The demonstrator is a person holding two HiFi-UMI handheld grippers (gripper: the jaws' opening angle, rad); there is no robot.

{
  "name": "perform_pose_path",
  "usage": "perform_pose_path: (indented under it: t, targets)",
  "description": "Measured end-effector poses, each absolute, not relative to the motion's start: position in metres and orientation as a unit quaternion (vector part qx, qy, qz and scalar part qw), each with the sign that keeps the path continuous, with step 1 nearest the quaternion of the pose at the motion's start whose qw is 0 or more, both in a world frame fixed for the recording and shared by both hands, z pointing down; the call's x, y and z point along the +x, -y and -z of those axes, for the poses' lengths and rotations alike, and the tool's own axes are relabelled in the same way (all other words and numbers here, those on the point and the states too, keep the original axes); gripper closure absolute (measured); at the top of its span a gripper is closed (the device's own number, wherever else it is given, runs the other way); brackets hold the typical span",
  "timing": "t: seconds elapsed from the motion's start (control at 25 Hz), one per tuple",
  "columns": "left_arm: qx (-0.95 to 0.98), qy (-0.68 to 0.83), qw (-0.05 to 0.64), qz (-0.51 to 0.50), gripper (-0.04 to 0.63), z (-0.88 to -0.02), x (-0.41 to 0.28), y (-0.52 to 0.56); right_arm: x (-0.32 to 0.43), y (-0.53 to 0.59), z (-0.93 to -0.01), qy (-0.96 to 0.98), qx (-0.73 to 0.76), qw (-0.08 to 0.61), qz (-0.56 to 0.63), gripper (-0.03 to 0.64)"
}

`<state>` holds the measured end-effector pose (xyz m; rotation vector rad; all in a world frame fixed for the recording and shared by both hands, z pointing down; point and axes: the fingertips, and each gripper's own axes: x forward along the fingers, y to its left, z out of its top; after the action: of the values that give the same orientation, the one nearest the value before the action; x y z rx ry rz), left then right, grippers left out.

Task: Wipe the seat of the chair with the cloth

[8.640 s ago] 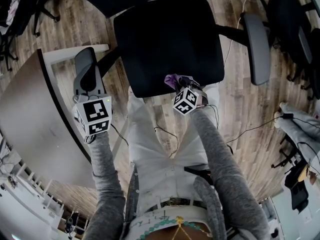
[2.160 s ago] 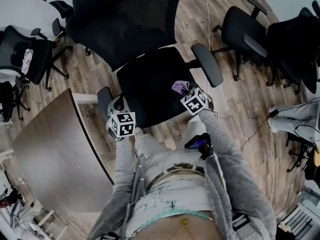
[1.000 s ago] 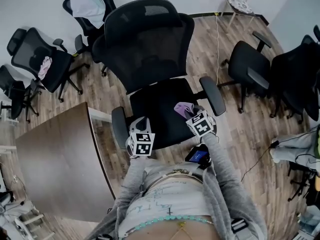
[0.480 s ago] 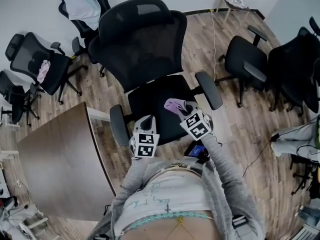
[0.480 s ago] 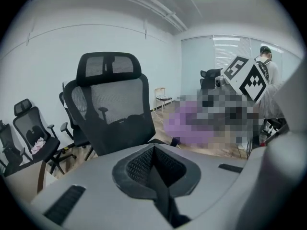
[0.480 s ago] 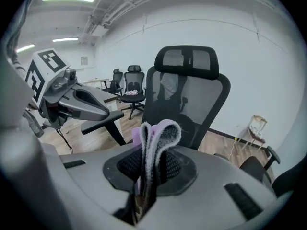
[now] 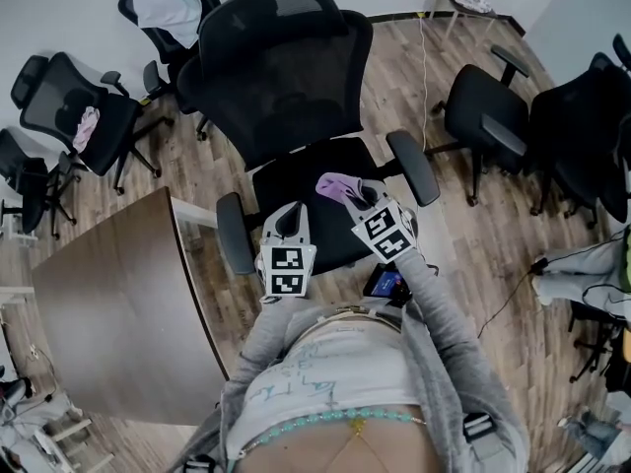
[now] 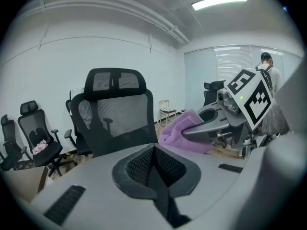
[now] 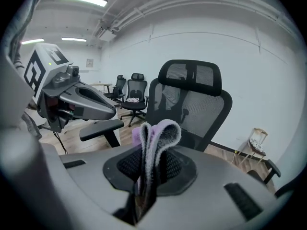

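Now, right gripper (image 7: 351, 197): clenched on a fold of the purple cloth (image 7: 335, 184), over the right side of the seat (image 7: 296, 180).
Left gripper (image 7: 292, 217): jaws closed together with nothing between them, over the seat's near left edge.
Cloth: fleecy and doubled over, poking out beyond my jaws. I judge it soft, light and floppy, so a pinch on the fold should hold.
Chair (image 7: 281, 67): black office chair, mesh back on the far side.
Wiping: seemingly not begun; the cloth looks clear of the seat.

Cloth (image 7: 336, 185) purple; chair (image 7: 286, 67) black mesh; floor (image 7: 394, 87) brown wood-grain.
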<state>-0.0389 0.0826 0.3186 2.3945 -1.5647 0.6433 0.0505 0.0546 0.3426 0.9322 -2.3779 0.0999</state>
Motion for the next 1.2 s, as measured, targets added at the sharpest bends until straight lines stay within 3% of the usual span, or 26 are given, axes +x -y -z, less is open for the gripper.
perform_pose_path:
  t: [0.36, 1.2]
  targets:
    - [0.798, 0.553, 0.099, -0.219, 0.597, -0.314, -0.055, -0.088, 0.062, -0.039, -0.341, 0.898, 0.326, 0.293, 0.022, 0.565]
    - [0.787, 0.590, 0.083, -0.160, 0.597, -0.261, -0.069, -0.075, 0.038, -0.036, -0.235, 0.924, 0.335, 0.181, 0.038, 0.565]
